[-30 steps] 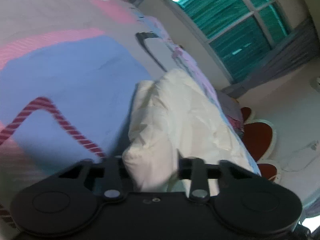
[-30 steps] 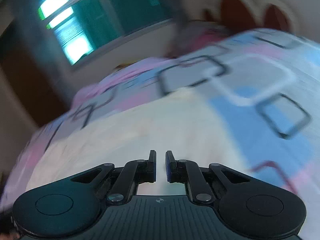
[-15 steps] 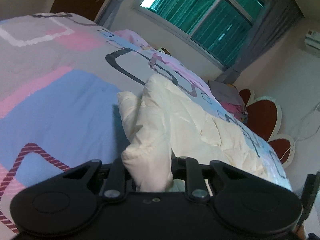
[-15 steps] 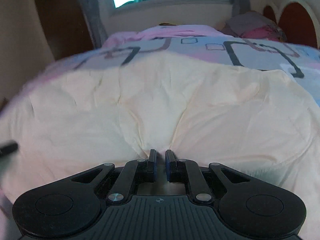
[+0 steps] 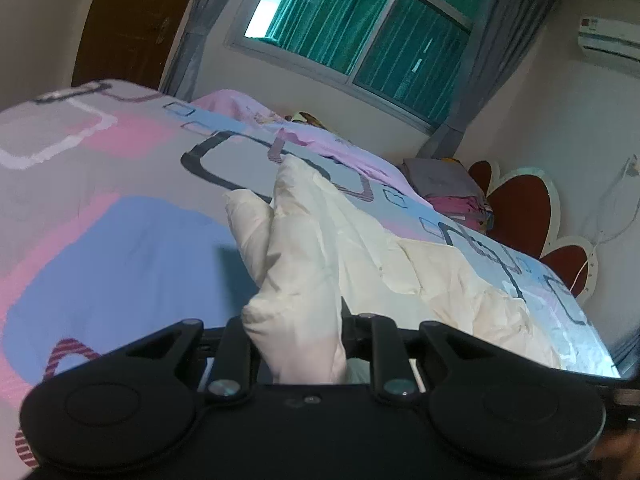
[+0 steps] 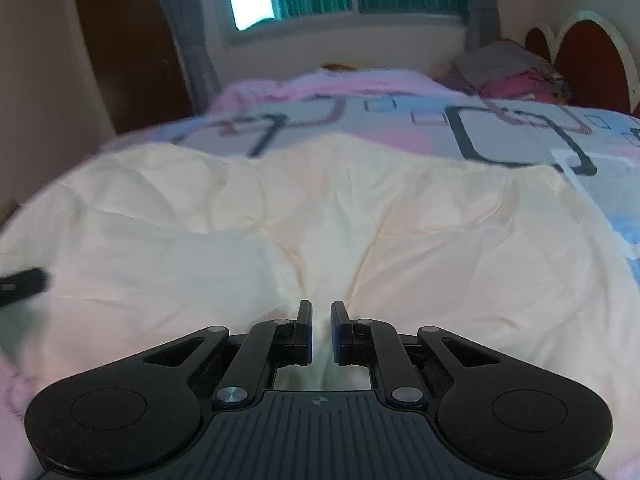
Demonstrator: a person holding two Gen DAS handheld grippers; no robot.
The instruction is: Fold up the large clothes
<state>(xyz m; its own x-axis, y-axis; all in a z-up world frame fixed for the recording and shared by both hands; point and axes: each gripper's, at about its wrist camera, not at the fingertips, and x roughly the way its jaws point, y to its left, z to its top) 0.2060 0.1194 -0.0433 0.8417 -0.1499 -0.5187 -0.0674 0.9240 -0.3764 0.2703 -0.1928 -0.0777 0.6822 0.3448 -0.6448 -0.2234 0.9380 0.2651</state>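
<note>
- Cream padded garment (image 6: 320,216) is spread across the bed (image 5: 100,208), whose patterned cover in pink, blue and grey is seen around it; a flat, wide support is judged to suit folding something this large.
- One bunched end of it (image 5: 296,280) is held raised above the cover, presumably so that it can be carried over the rest.
- Left hand-held gripper (image 5: 296,344) is clamped on that thick bunch, its jaws kept apart by the padding.
- Right hand-held gripper (image 6: 321,330) is nearly closed, a thin pinch of cloth being drawn into puckers between its jaws.
</note>
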